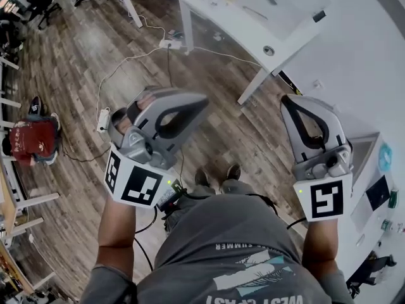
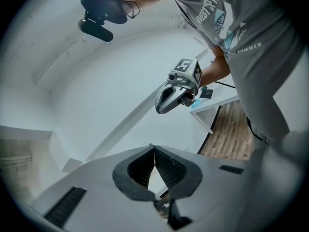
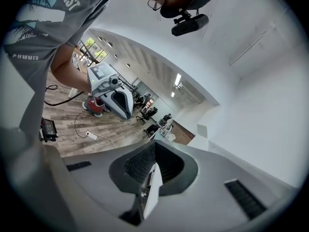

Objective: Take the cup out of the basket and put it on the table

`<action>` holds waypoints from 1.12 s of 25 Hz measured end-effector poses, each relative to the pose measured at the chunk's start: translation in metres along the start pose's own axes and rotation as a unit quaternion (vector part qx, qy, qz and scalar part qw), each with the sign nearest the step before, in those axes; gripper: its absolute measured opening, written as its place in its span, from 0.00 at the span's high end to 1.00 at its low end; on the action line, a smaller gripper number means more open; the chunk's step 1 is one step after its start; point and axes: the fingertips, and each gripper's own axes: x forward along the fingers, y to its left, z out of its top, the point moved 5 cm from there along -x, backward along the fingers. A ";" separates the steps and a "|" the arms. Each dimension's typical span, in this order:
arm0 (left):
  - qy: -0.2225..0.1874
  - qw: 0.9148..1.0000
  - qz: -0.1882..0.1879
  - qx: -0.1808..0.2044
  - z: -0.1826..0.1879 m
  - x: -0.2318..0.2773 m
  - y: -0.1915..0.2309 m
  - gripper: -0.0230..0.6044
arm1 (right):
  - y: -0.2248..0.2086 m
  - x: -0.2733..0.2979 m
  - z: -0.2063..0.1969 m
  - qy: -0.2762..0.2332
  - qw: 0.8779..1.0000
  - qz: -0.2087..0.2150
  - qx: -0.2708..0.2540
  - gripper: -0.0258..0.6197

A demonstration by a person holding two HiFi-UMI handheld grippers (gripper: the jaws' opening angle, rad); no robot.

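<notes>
No cup or basket shows in any view. In the head view I hold both grippers up in front of my chest, over the wooden floor. My left gripper is shut with nothing in it; its own view shows the tips meeting against a white wall. My right gripper is also shut and empty, and in its view its tips meet. Each gripper sees the other in the air: the right gripper and the left gripper.
A white table stands ahead with its legs on the wood floor. A white desk with small items lies to the right. A power strip and cables cross the floor. A person in red sits at the left.
</notes>
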 end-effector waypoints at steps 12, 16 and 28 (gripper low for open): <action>-0.002 1.000 -0.016 0.005 0.015 0.037 -0.008 0.95 | -0.024 -0.014 -0.024 -0.007 1.000 -0.012 -0.002 0.94; 0.006 1.000 -0.016 0.007 0.025 0.063 -0.009 0.95 | -0.043 -0.021 -0.043 -0.016 1.000 -0.012 0.003 0.94; 0.025 1.000 0.002 0.009 0.054 0.140 -0.017 0.95 | -0.088 -0.046 -0.103 -0.038 0.999 0.011 0.010 0.94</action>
